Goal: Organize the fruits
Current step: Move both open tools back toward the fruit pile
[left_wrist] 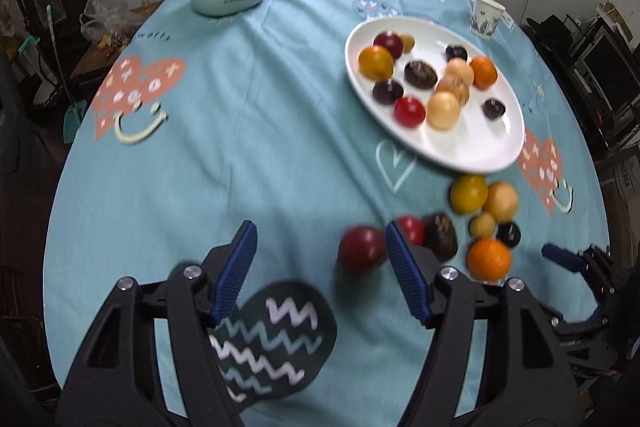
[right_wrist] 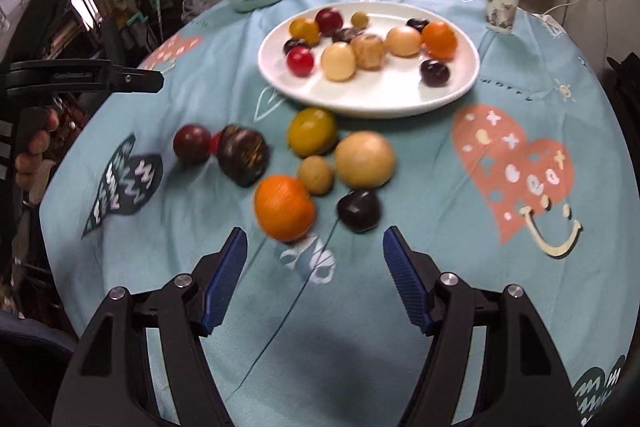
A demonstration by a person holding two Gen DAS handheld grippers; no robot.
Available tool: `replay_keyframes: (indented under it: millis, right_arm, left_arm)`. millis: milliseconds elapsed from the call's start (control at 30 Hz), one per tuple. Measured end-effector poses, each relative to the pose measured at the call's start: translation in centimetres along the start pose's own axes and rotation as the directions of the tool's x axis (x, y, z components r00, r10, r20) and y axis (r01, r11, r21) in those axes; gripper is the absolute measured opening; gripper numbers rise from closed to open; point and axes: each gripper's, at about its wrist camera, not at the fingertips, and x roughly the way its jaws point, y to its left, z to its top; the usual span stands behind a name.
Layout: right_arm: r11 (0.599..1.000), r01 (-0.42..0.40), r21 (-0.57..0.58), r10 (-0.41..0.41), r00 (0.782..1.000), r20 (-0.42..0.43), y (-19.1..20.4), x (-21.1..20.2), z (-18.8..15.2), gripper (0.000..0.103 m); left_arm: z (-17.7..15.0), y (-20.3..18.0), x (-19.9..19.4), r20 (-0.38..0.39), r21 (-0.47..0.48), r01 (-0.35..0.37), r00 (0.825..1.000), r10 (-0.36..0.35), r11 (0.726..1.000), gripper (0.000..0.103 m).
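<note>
Since both grippers, left [left_wrist: 320, 267] & right [right_wrist: 314, 271], gape w/ nothing held, pinch the round, roll-prone orange [right_wrist: 285, 207] across its middle, gently.

You see a light-blue tablecloth [right_wrist: 400, 327] printed with coral hearts and dark zigzag-striped hearts, a glossy white oval plate [right_wrist: 380, 99], a bright orange round fruit [right_wrist: 285, 207], a dark-red round fruit [left_wrist: 361, 247], and blue ribbed gripper pads [left_wrist: 404, 267].
</note>
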Motion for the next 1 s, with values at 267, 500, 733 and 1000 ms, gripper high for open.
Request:
replay_keyframes:
  millis: [267, 500, 733, 1000]
  right_arm:
    - [0.997, 0.026, -0.074, -0.03, 0.998, -0.053, 2.3, 3.3, 1.2, 0.065]
    - [0.997, 0.002, -0.077, -0.009, 0.996, -0.093, 2.1, 4.5, 0.8, 0.035]
    - [1.0, -0.027, 0.013, 0.028, 0.997, -0.076, 0.6, 2.1, 0.1, 0.035]
    - [0.998, -0.034, 0.048, 0.037, 0.996, -0.077, 0.7, 1.6, 0.0, 0.035]
  left_arm:
    - [-3.6, 1.2, -0.9, -0.028, -0.029, -0.016, 0.999, 0.016, 0.999, 0.069]
    - [-3.8, 0.5, 0.4, -0.047, -0.003, -0.014, 0.999, 0.014, 1.0, 0.069]
    - [-2.6, -3.0, 4.1, -0.053, 0.178, 0.011, 0.999, -0.002, 0.984, 0.069]
    - [-1.7, -2.9, 7.3, -0.102, 0.235, 0.053, 0.994, -0.03, 0.971, 0.068]
